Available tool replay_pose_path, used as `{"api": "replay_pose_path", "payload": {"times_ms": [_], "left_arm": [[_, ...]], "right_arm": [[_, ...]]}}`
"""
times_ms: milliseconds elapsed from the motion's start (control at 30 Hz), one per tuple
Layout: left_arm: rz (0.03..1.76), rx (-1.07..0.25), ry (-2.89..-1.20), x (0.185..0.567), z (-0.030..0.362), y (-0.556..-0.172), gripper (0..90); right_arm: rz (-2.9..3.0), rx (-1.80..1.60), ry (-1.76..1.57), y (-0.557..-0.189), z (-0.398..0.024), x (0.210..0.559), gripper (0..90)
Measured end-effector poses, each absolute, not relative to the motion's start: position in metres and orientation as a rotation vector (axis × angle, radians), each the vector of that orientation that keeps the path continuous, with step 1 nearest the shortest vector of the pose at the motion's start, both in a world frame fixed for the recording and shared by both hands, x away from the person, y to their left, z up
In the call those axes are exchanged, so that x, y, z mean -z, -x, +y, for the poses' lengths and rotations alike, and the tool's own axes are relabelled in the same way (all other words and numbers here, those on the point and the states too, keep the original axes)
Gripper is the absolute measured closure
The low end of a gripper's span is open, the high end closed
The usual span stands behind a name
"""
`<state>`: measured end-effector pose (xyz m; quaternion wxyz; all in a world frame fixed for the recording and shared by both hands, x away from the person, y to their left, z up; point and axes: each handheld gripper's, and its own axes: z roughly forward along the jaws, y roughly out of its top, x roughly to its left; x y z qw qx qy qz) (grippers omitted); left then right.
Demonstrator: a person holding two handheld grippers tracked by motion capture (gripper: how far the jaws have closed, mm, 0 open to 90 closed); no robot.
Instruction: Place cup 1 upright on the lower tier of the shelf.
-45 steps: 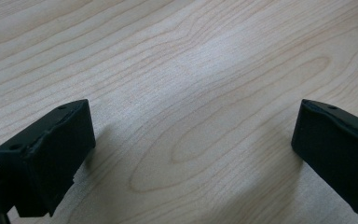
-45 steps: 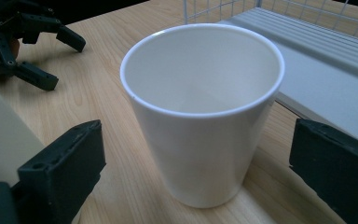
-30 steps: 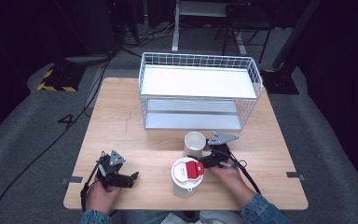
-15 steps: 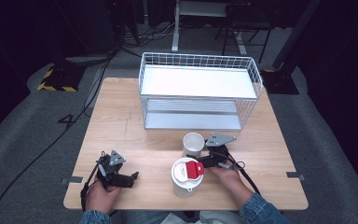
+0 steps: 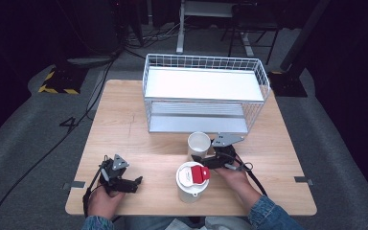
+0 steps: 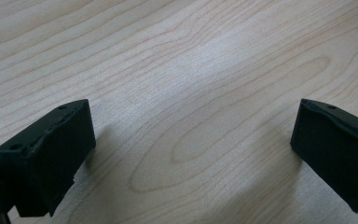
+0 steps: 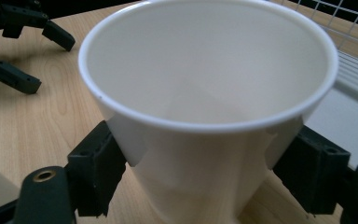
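Black two-jaw grippers (image 5: 124, 182) (image 5: 206, 160), each topped by a grey three-cornered plate (image 5: 120, 162) and trailing a black cable (image 5: 254, 176); screw holes in blocky jaws; blue denim sleeves (image 5: 271, 216).

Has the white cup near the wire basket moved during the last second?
No. The cup stands at the same spot in front of the wire basket, with the right gripper closed around it.
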<state>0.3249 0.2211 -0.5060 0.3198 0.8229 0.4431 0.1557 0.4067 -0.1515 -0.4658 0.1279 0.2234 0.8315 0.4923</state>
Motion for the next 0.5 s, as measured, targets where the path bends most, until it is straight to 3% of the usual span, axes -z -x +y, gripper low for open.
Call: {"api": "replay_pose_path", "payload": {"times_ms": [500], "left_arm": [[1.165,-0.409,-2.163,0.506,0.221,-0.325,0.2]], "right_arm": [[2.32,-1.424,-0.806,-0.433,-0.172,0.445,22.4]]}}
